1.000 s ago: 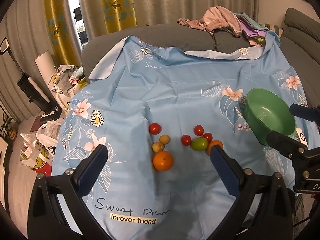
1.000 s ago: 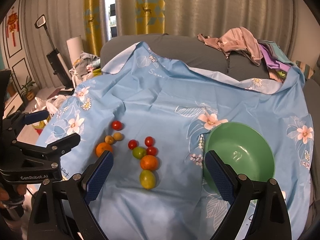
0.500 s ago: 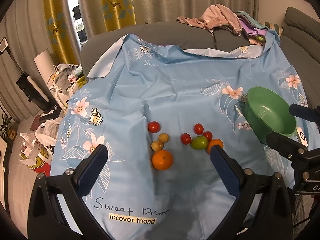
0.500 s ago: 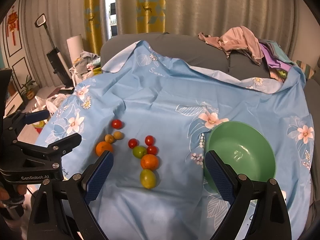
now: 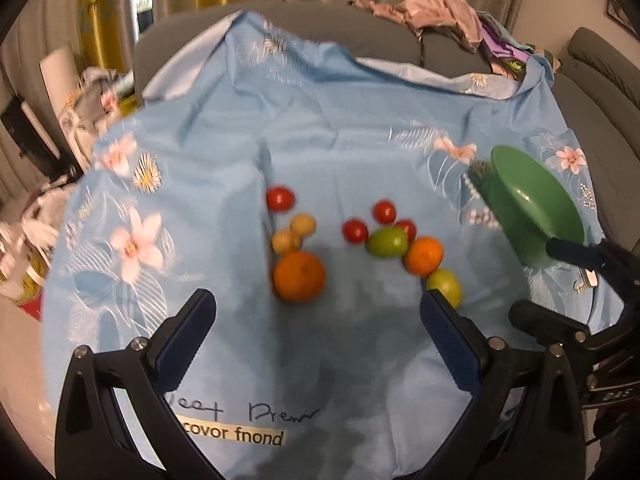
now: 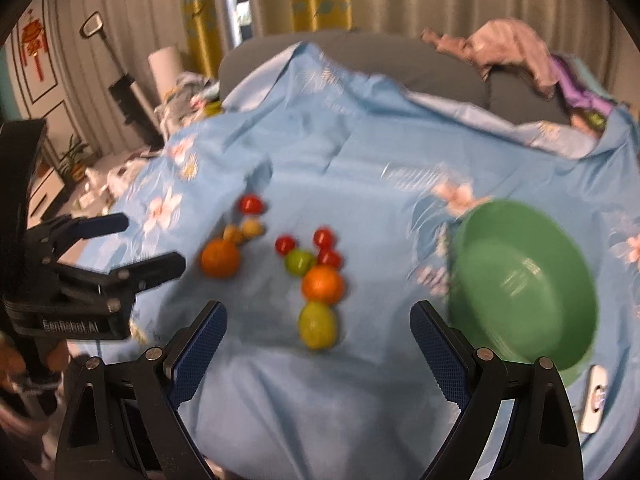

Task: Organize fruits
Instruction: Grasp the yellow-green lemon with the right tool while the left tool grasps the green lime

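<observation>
Fruits lie loose on a blue floral cloth (image 5: 320,128). A large orange (image 5: 299,276) with two small yellow fruits (image 5: 294,232) and a red tomato (image 5: 280,199) sits left. Right of them lie three red tomatoes (image 5: 384,212), a green fruit (image 5: 387,241), a second orange (image 5: 425,255) and a yellow-green fruit (image 5: 446,286). An empty green bowl (image 6: 524,288) stands at right. My left gripper (image 5: 316,312) is open, just short of the large orange. My right gripper (image 6: 318,326) is open around the yellow-green fruit (image 6: 317,325), without touching it.
The cloth drapes over a grey sofa (image 6: 400,52) with a pile of clothes (image 6: 508,48) on its back. A small white device (image 6: 596,396) lies by the bowl. Curtains, a paper roll and floor clutter (image 6: 128,92) stand at left.
Both grippers have moved forward and down toward the fruit, which now looks larger and blurred. The yellow-green fruit has come into the left wrist view. Both stay open.
</observation>
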A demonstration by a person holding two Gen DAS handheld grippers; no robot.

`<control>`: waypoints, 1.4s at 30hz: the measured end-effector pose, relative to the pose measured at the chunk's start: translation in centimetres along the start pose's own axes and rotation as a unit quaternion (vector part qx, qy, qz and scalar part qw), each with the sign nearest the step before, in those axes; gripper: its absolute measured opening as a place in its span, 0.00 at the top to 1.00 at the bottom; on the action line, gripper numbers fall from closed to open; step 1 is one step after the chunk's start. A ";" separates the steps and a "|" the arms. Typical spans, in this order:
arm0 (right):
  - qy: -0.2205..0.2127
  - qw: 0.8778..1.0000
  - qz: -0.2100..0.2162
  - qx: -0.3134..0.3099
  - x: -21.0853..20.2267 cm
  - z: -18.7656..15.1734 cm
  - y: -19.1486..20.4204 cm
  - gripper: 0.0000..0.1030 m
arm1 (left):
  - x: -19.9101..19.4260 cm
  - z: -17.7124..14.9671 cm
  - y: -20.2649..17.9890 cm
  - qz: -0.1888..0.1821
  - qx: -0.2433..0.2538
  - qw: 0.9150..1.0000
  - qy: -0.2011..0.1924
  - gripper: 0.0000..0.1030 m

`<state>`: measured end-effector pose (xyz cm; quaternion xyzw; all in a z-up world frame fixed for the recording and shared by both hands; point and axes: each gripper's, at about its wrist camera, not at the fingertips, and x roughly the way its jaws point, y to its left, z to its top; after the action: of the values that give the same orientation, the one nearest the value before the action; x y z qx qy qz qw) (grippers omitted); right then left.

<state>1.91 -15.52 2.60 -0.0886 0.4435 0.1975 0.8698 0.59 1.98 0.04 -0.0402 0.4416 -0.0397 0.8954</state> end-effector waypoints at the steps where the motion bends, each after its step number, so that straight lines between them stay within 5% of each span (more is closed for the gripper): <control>1: 0.006 1.000 0.002 0.000 0.6 -0.5 0.0 0.12 | 0.4 -0.3 0.1 -0.002 0.000 1.000 0.002 0.01; 7: 0.045 0.998 0.022 0.027 4.6 -2.1 -1.1 0.29 | 1.9 -1.3 0.4 -0.043 0.001 0.999 0.010 0.02; 11: 0.048 0.998 0.027 0.035 6.2 -2.2 -1.5 0.32 | 2.7 -0.9 -0.6 -0.050 0.027 0.998 0.003 0.03; 13: 0.053 0.998 0.035 0.032 7.0 -1.9 -1.4 0.47 | 3.2 -0.6 -0.8 -0.058 0.033 0.998 0.006 0.05; 18: 0.054 0.997 0.044 0.025 8.5 -1.7 -1.6 0.63 | 4.8 0.5 -1.7 -0.065 0.046 0.997 0.011 0.11; 25: 0.045 0.997 0.055 0.043 8.2 -2.0 -3.0 0.63 | 7.3 2.4 -2.9 -0.052 0.070 0.996 0.011 0.22; 31: 0.044 0.995 0.062 0.064 7.7 -2.3 -4.2 0.63 | 9.6 2.8 -4.8 -0.059 0.108 0.992 0.039 0.48; 42: 0.037 0.995 0.065 0.073 7.3 -2.4 -5.0 0.63 | 11.9 3.9 -5.7 -0.078 0.089 0.991 0.057 0.51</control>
<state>6.09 -18.93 -4.80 -0.0031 0.4935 0.2168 0.8423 10.65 -4.78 -6.35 0.0074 0.4821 -0.1503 0.8631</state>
